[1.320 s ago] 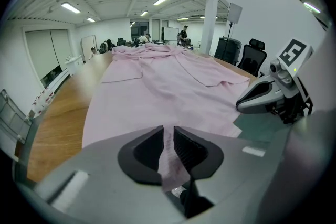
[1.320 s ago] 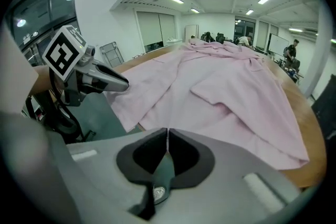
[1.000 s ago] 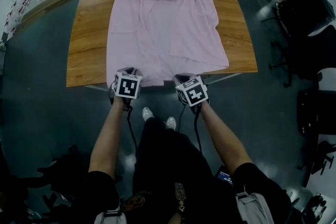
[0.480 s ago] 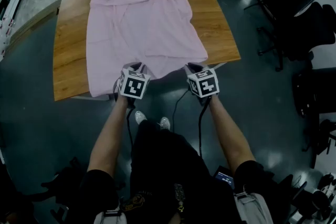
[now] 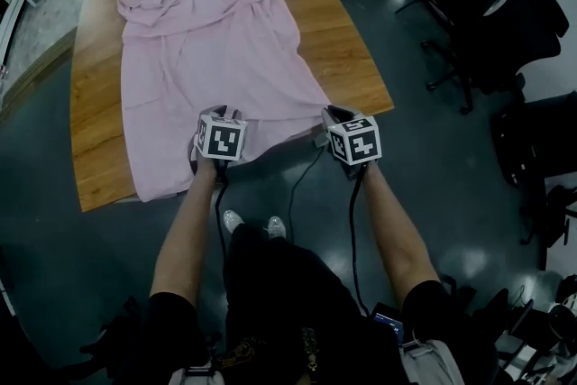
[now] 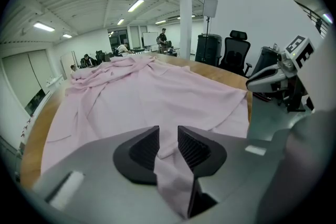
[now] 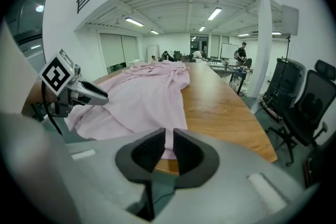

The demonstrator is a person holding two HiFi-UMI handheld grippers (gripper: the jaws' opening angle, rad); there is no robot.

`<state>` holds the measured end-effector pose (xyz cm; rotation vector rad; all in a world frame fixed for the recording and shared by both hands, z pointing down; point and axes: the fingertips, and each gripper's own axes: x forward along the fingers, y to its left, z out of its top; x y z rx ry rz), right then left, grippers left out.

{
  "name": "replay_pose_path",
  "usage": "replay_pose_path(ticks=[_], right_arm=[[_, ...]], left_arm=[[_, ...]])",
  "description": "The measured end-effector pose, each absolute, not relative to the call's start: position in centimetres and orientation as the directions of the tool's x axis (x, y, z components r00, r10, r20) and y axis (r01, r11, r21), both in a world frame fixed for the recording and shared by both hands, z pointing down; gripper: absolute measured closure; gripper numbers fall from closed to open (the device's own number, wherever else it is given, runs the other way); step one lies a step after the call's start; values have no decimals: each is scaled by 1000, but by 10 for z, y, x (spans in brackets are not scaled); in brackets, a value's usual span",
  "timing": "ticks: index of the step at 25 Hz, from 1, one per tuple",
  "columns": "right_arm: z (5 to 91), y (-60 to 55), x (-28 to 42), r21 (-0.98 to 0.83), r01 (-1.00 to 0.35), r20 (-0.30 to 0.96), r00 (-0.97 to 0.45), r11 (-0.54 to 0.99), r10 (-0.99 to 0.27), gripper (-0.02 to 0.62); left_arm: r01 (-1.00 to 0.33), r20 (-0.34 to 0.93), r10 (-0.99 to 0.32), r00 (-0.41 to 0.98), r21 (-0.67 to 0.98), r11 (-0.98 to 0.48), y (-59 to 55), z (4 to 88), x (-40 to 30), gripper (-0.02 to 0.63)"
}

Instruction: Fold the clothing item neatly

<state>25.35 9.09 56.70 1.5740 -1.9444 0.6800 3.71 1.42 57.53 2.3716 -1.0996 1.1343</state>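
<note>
I see my right gripper [image 7: 167, 145] pinching the pale pink cloth garment [image 5: 216, 50]; the left gripper [image 6: 168, 140], its jaws just opening, straddles the hem over the brown wooden table [image 5: 347, 59]. Black office chairs [image 5: 491, 32] stand well to the right.

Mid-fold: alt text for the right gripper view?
The hem of a pink garment is pinched in the jaws of the right hand-held gripper, jaws that have just been opening slightly; the rest lies spread along a wooden table.

Pale pink garment [image 5: 216, 59], brown wood-grain table [image 5: 338, 59], black-and-white patterned cubes [image 5: 221, 141], dark grey floor [image 5: 451, 194]
</note>
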Motion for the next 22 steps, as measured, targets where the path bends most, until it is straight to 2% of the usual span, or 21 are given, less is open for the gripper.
replay_pose_path(ticks=[5, 9, 11, 18, 22], right_arm=[[587, 83, 272, -33, -987, 728, -131, 156, -673, 558], [602, 88, 278, -42, -989, 759, -126, 145, -639, 559], [599, 93, 279, -36, -988, 761, -124, 150, -636, 584], [588, 116, 287, -23, -990, 749, -109, 139, -654, 589], [589, 125, 290, -15, -991, 754, -98, 132, -650, 589]], left_arm=[[-735, 800, -466, 377, -48, -676, 15, 597, 37, 514], [-712, 808, -447, 383, -51, -701, 19, 599, 43, 598], [-699, 814, -443, 376, -65, -713, 22, 597, 44, 598], [-693, 804, -453, 386, -72, -717, 48, 578, 37, 600], [-712, 773, -518, 367, -126, -691, 42, 574, 32, 598]])
